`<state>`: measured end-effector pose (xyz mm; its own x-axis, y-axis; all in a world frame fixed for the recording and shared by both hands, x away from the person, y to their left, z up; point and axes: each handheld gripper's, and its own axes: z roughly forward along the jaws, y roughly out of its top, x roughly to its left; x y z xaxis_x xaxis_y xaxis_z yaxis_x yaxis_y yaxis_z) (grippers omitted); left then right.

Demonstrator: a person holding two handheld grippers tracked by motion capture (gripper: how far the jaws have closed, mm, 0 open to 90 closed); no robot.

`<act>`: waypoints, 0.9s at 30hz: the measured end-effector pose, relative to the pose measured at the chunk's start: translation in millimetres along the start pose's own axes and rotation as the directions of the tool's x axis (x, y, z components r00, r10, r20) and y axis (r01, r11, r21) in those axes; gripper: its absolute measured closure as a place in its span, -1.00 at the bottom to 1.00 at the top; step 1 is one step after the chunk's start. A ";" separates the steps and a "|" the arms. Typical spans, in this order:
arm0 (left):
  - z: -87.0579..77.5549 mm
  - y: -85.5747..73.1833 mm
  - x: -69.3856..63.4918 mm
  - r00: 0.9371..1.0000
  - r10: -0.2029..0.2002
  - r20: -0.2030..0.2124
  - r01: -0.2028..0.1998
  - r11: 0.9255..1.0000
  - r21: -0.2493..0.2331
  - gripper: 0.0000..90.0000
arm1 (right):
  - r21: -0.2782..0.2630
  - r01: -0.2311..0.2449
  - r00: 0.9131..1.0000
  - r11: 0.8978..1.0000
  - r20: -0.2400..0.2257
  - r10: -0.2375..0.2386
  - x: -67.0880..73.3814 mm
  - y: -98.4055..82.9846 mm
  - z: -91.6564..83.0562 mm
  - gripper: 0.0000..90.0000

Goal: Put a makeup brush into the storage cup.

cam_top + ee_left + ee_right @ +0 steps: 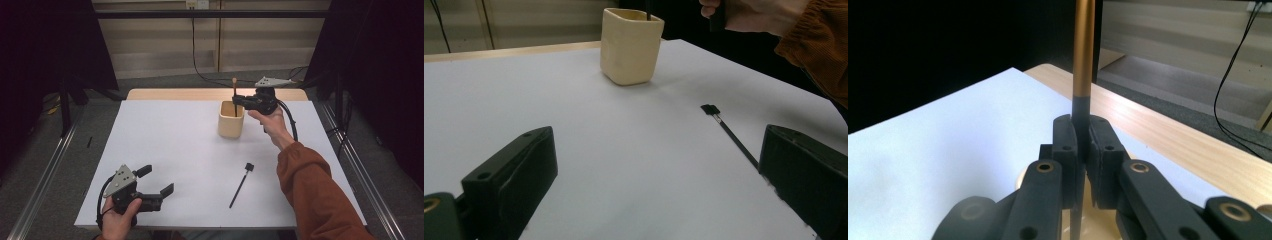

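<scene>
Currently right gripper [239, 101] clamped on an upright brush [234, 95] above the cream cup [230, 120] near the bench's far edge; left gripper [156, 181] wide open, empty, by the near-left corner. Risk: tilted brush catching the rim, tipping the cup.

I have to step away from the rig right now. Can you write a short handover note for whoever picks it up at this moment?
Right gripper: shut on the brush with the gold handle, held upright with its lower end inside the cream cup at the far middle of the table.
Left gripper: open, holding nothing, resting at the near left corner.
Done: first brush is going into the cup, not yet released.
Left: let it go, then pick up the black brush lying on the table near the cup and put it in too.
</scene>
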<state>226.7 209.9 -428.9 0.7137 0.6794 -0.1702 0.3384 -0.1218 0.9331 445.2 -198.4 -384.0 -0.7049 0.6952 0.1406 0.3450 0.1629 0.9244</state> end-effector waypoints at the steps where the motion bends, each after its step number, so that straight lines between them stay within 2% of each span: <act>1: 0.1 0.0 0.1 1.000 -0.001 0.000 0.001 1.000 0.000 -0.95 | 0.002 -0.002 1.000 1.000 0.001 0.002 -0.7 -1.2 -0.3 0.85; 9: 0.5 0.0 0.8 1.000 -0.005 -0.008 0.005 1.000 -0.002 -0.95 | 0.010 -0.008 1.000 1.000 -0.004 0.008 -1.4 -8.7 1.2 0.85; 14: 0.5 -0.1 1.2 1.000 -0.006 -0.007 0.006 1.000 -0.003 -0.95 | 0.038 -0.014 1.000 0.999 0.006 0.014 -4.1 -16.9 5.8 0.85; 27: 0.6 0.0 2.0 1.000 -0.009 -0.010 0.009 1.000 0.000 -0.95 | 0.032 -0.017 1.000 0.999 -0.013 0.018 -1.9 -21.9 7.7 0.85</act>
<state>228.5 210.8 -429.5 0.7044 0.6879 -0.1749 0.3443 -0.1156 0.9317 443.7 -197.9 -407.2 -0.7064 0.6892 0.1614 0.3766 0.1728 0.9101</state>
